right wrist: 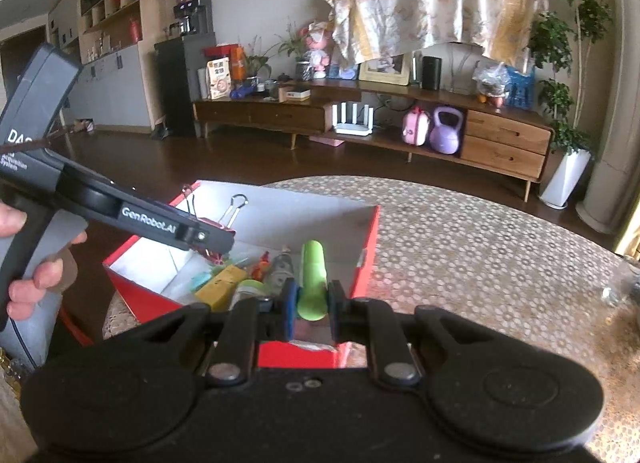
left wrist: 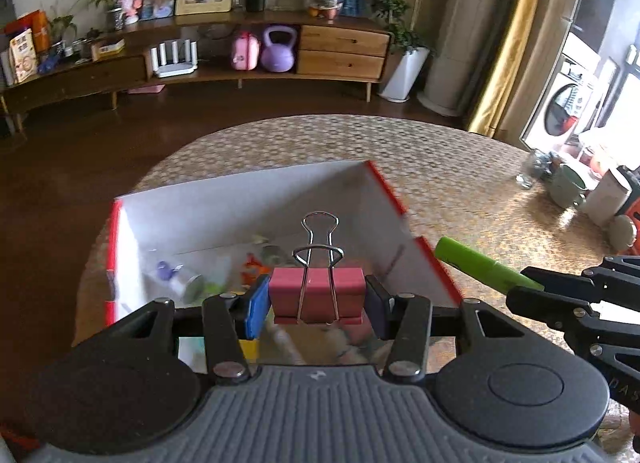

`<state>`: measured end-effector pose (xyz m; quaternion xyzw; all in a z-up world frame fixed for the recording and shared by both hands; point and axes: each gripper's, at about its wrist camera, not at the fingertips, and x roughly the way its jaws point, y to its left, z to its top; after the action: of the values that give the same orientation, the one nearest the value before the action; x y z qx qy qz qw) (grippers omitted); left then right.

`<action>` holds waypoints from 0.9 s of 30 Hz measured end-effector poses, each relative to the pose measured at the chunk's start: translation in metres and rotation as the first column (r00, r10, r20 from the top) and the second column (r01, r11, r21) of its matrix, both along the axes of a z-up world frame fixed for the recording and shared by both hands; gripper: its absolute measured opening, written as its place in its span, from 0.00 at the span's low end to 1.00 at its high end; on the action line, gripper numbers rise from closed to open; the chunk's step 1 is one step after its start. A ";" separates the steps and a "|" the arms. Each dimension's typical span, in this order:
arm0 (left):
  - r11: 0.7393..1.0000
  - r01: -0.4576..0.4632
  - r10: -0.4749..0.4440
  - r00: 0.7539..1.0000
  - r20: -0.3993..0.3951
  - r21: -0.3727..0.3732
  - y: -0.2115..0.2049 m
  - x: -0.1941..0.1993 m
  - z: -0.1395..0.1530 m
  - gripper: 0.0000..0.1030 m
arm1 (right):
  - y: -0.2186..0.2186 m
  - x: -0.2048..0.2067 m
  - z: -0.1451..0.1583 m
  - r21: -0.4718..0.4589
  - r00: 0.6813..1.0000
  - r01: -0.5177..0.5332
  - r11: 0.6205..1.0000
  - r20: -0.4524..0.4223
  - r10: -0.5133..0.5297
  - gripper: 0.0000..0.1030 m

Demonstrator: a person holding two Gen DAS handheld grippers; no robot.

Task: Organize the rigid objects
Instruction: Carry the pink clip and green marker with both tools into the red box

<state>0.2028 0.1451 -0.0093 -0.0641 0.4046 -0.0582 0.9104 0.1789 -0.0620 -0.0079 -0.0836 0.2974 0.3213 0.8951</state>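
Note:
My left gripper [left wrist: 316, 299] is shut on a pink binder clip [left wrist: 317, 294] with wire handles pointing forward, held over the open red box [left wrist: 384, 179]. My right gripper [right wrist: 313, 305] is shut on a green cylinder [right wrist: 313, 275], held over the red box's near right corner [right wrist: 370, 239]. The box holds several small items, among them a yellow block [right wrist: 222, 285] and a small bottle [left wrist: 180, 279]. The left gripper with the clip [right wrist: 218, 225] shows in the right wrist view, and the green cylinder [left wrist: 476, 263] in the left wrist view.
The box stands on a round table with a patterned cloth [right wrist: 480, 255]. Cups and jars [left wrist: 568, 183] stand at the table's far right edge. A wooden TV cabinet [right wrist: 400, 123] lines the far wall across dark floor.

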 end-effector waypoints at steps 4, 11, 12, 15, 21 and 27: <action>1.000 -0.011 0.011 1.000 -0.017 0.020 0.018 0.003 -0.007 0.48 | 0.016 0.009 -0.008 -0.021 1.000 -0.009 1.000 -0.011 0.009 0.14; 0.999 -0.011 0.013 0.997 -0.079 0.033 0.032 0.027 -0.028 0.48 | 0.046 0.033 -0.031 -0.074 0.999 -0.005 0.997 -0.045 0.002 0.14; 0.999 -0.011 0.014 0.996 -0.085 0.034 0.033 0.031 -0.031 0.48 | 0.049 0.036 -0.034 -0.081 0.999 -0.004 0.997 -0.048 0.000 0.14; 0.999 0.002 0.003 0.994 -0.111 0.043 0.033 0.043 -0.043 0.48 | 0.062 0.045 -0.044 -0.101 0.998 -0.005 0.995 -0.059 -0.001 0.14; 0.998 0.009 0.000 0.987 -0.160 0.056 0.034 0.060 -0.062 0.48 | 0.072 0.060 -0.051 -0.081 0.998 0.005 0.997 -0.067 -0.011 0.14; 0.998 0.008 0.003 0.981 -0.192 0.057 0.037 0.072 -0.075 0.48 | 0.077 0.064 -0.062 -0.085 0.997 -0.007 0.996 -0.081 0.000 0.14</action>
<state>0.2751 0.1816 -0.0845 -0.0428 0.4924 -0.0412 0.8684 0.2431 0.0149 -0.0701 -0.1092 0.3466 0.3131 0.8774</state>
